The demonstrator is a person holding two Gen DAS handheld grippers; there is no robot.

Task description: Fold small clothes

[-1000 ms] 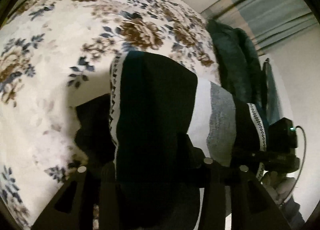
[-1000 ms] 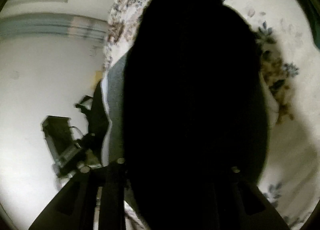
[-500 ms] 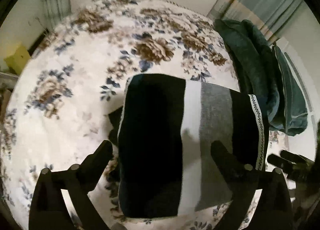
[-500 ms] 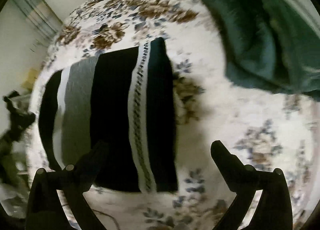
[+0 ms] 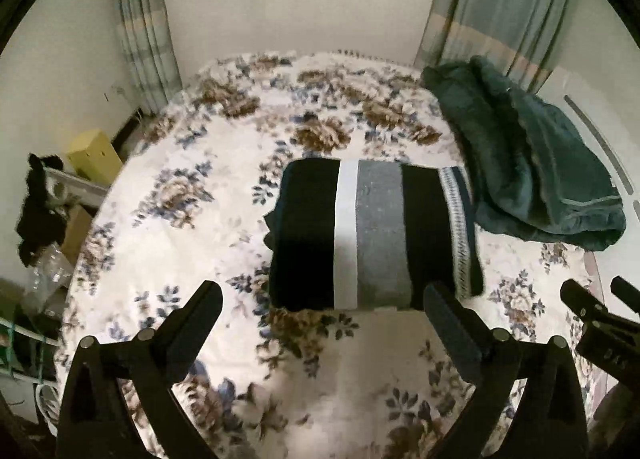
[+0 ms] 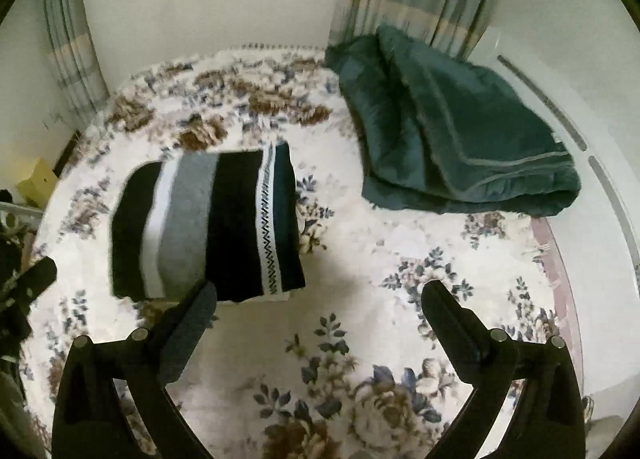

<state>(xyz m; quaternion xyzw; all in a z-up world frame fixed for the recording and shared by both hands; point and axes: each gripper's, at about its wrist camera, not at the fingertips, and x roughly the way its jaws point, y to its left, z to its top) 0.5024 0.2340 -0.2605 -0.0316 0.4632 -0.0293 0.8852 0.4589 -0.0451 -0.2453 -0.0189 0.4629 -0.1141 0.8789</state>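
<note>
One folded striped garment [image 5: 372,235] on the bedspread [image 5: 192,219]; one green blanket [image 5: 532,163]; both tongs [image 5: 322,297] [image 6: 320,295] spread, empty.

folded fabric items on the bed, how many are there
2: the striped garment lies mid-bed; the green blanket sits to its right by the curtain. Nothing else folded shows on the floral bedspread.

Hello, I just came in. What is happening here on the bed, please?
A person is folding small clothes on a bed with a flowered cover, holding a gripper in each hand. The striped garment lies folded in a neat rectangle on the cover. The left gripper and the right gripper have just opened their jaws; both are wide open, hold nothing and are above the bed. A dark green blanket lies apart, further back.
</note>
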